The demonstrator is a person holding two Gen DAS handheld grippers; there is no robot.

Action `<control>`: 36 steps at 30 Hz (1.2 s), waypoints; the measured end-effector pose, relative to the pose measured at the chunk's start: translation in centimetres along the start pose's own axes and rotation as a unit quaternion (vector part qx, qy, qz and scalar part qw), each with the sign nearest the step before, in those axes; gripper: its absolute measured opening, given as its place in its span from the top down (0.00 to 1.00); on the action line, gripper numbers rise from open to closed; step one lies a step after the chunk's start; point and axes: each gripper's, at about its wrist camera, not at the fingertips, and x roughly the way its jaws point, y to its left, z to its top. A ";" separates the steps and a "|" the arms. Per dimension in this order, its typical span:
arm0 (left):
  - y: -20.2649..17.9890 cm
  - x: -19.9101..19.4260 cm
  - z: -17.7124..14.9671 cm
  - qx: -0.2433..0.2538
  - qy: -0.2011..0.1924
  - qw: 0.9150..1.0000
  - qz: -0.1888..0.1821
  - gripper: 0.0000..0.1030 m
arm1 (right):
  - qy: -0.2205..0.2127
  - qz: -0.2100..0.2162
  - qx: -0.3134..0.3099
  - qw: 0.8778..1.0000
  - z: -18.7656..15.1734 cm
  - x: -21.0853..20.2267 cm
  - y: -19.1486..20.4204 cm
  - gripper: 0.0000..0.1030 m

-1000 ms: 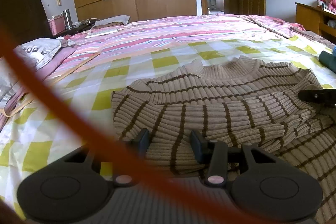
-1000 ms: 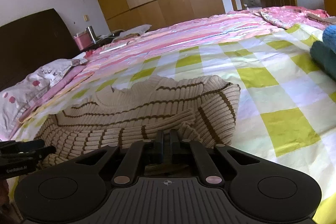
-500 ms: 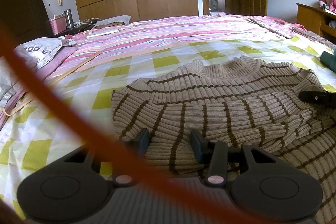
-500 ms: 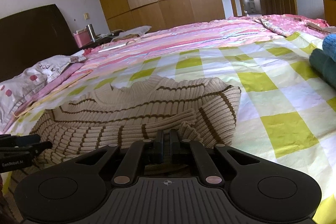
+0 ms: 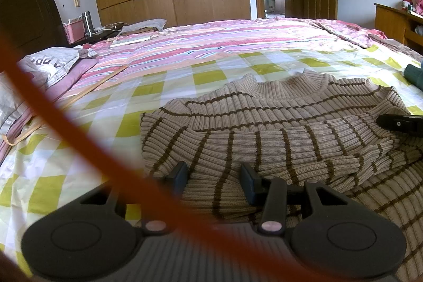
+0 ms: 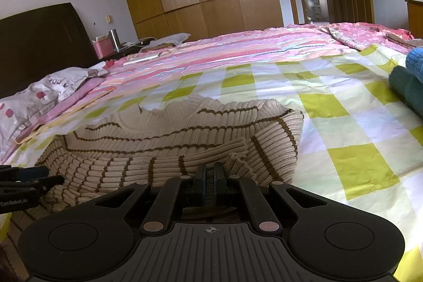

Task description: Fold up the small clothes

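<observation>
A beige ribbed sweater with brown stripes (image 5: 277, 123) lies on the yellow-checked bed sheet (image 5: 206, 75), both sleeves folded across its chest. My left gripper (image 5: 214, 176) is open, its fingers on either side of the folded left edge near the hem. My right gripper (image 6: 209, 173) is shut on the sweater (image 6: 185, 134), pinching a fold of knit at its right side. The right gripper's tip shows at the right edge of the left wrist view (image 5: 401, 123); the left gripper shows at the left edge of the right wrist view (image 6: 23, 181).
A blurred orange cord (image 5: 53, 123) crosses the left wrist view. Folded blue and teal clothes (image 6: 409, 81) lie at the right. Pillows (image 5: 50, 62) and a pink quilt (image 5: 224, 41) lie behind. A nightstand with a pink box (image 6: 103, 49) stands far left.
Both views have tilted slightly, so the sweater sits a little lower in frame. The right gripper stays shut on the knit and the left stays open.
</observation>
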 end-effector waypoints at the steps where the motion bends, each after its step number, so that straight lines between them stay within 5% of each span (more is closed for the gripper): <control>1: 0.0 -0.1 0.1 -0.002 0.002 1.000 0.000 0.52 | 0.001 -0.001 -0.002 1.000 0.0 0.0 0.1 0.97; 6: 0.2 -0.8 0.4 -0.007 0.019 1.000 -0.005 0.52 | 0.006 -0.014 -0.027 1.000 0.2 -0.4 0.9 0.95; 14: 0.3 -3.0 -0.2 -0.004 0.027 1.000 -0.008 0.52 | 0.029 -0.022 -0.050 0.998 0.3 -2.7 2.2 0.76; 36: 1.7 -8.2 -4.4 -0.038 0.064 0.996 -0.041 0.52 | 0.080 -0.020 -0.053 0.995 -3.5 -10.0 3.1 0.70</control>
